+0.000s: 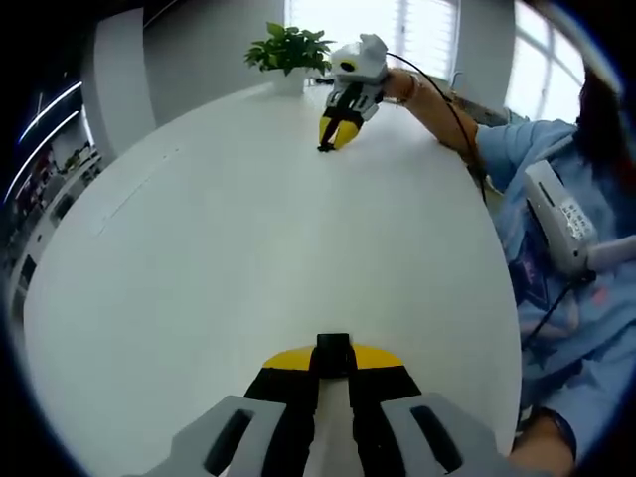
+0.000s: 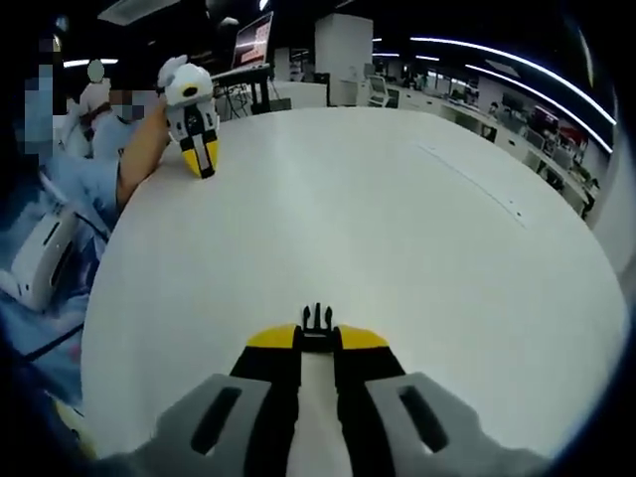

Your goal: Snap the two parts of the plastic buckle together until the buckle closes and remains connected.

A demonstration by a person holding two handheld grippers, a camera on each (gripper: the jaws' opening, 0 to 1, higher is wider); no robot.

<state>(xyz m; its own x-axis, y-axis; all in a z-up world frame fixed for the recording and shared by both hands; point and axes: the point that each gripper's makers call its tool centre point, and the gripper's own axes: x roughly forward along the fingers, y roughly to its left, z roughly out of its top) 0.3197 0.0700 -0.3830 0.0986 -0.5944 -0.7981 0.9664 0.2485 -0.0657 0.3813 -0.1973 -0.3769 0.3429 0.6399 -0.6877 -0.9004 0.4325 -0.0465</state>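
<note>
left gripper view: the left gripper rests low over the near edge of the white table, its yellow-tipped jaws drawn together on a small black socket half of the plastic buckle; far across the table, near the opposite edge, the right gripper touches down with its jaws pinched on a dark piece too small to make out here, and a potted plant stands just behind it at that edge, its white pot holding green leaves. right gripper view: the left gripper shows at the far left edge of the table, beside the person's sleeve, while the right gripper in the foreground is clamped on the pronged half of the buckle, the prongs projecting forward past the jaw tips. judgement: both halves are light, stiff moulded plastic, smooth and liable to twist in a pinch; each is best held by its flat rear body, leaving the prongs and the socket mouth free. the two halves lie well apart, so alignment and the closing snap are not yet done.
</note>
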